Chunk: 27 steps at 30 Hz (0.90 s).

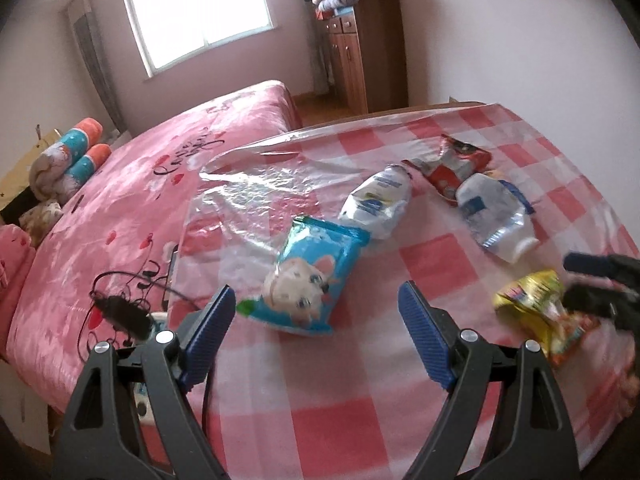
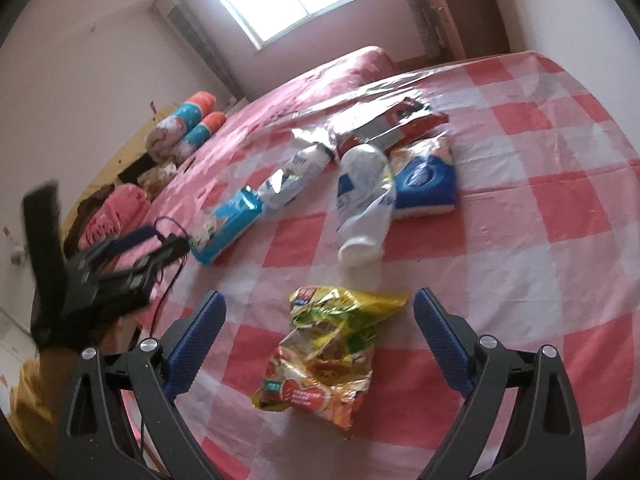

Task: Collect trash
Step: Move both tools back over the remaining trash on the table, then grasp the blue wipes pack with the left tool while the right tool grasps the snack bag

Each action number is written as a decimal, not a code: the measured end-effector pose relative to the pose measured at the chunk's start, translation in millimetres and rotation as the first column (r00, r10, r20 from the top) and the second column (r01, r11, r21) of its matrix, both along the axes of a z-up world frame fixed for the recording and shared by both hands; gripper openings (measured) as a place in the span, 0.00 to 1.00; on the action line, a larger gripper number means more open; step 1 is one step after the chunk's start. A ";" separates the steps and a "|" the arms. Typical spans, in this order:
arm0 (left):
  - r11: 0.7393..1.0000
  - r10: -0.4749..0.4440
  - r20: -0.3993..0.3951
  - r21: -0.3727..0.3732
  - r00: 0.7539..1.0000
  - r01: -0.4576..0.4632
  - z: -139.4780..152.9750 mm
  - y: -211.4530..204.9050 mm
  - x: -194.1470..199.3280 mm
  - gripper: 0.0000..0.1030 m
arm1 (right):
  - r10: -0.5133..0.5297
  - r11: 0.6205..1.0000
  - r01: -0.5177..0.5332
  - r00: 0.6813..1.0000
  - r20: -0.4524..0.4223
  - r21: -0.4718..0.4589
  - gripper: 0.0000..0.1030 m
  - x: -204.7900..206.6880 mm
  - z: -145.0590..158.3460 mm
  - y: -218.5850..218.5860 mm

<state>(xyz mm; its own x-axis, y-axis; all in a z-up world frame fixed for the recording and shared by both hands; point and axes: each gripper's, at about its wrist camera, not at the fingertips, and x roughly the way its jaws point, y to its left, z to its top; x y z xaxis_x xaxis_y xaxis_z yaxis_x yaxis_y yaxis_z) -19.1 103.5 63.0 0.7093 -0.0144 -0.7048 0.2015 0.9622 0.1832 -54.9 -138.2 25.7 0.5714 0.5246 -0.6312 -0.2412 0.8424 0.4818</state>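
On the glossy pink-and-white checked worktop, a clear crinkled plastic bag lies flat at ten o'clock. The left gripper holds its ribbed blue jaws wide apart, empty, the soft blue wipes packet just ahead. Two crushed white bottles and a red foil wrapper lie toward one o'clock. The right gripper stands open astride the crumpled yellow foil snack bag.

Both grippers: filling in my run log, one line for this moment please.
left gripper open, near blue wrapper | right gripper open, astride yellow wrapper
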 end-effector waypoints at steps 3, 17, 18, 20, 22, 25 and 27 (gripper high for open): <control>1.000 -0.019 -0.044 -0.025 0.999 0.018 -7.3 4.2 19.9 0.82 | 0.017 0.999 -0.017 1.000 -0.001 -0.034 0.91 -1.5 -2.4 8.6; 0.998 -0.018 -0.148 -0.054 0.989 0.010 -40.8 17.7 73.5 0.82 | 0.035 0.988 -0.034 0.999 0.003 -0.148 0.91 -6.4 -11.2 26.1; 0.998 -0.020 -0.149 -0.061 0.989 0.011 -42.4 17.5 74.4 0.82 | 0.037 0.987 -0.036 0.999 0.004 -0.155 0.91 -6.5 -11.2 26.9; 0.998 -0.022 -0.152 -0.066 0.988 0.012 -45.5 16.8 77.4 0.82 | 0.041 0.984 -0.039 0.999 0.006 -0.172 0.90 -8.1 -10.6 29.9; 0.998 -0.024 -0.159 -0.067 0.987 0.014 -48.9 15.4 80.0 0.82 | 0.043 0.978 -0.039 0.999 0.012 -0.203 0.84 -7.8 -10.5 31.8; 0.998 -0.022 -0.160 -0.063 0.987 0.012 -53.1 13.7 81.7 0.81 | 0.046 0.971 -0.041 0.999 0.017 -0.236 0.81 -7.0 -10.5 33.1; 0.997 -0.020 -0.153 -0.075 0.988 0.009 -53.4 13.4 81.6 0.76 | 0.050 0.968 -0.043 0.999 0.020 -0.249 0.79 -7.1 -10.7 33.7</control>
<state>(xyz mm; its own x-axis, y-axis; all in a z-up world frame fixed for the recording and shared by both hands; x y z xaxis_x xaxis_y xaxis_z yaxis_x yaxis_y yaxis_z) 62.4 116.9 9.6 0.5923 -0.0799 -0.8018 0.2357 0.9687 0.0776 -62.0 -104.5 15.0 0.5679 0.3794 -0.7304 -0.2925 0.9225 0.2518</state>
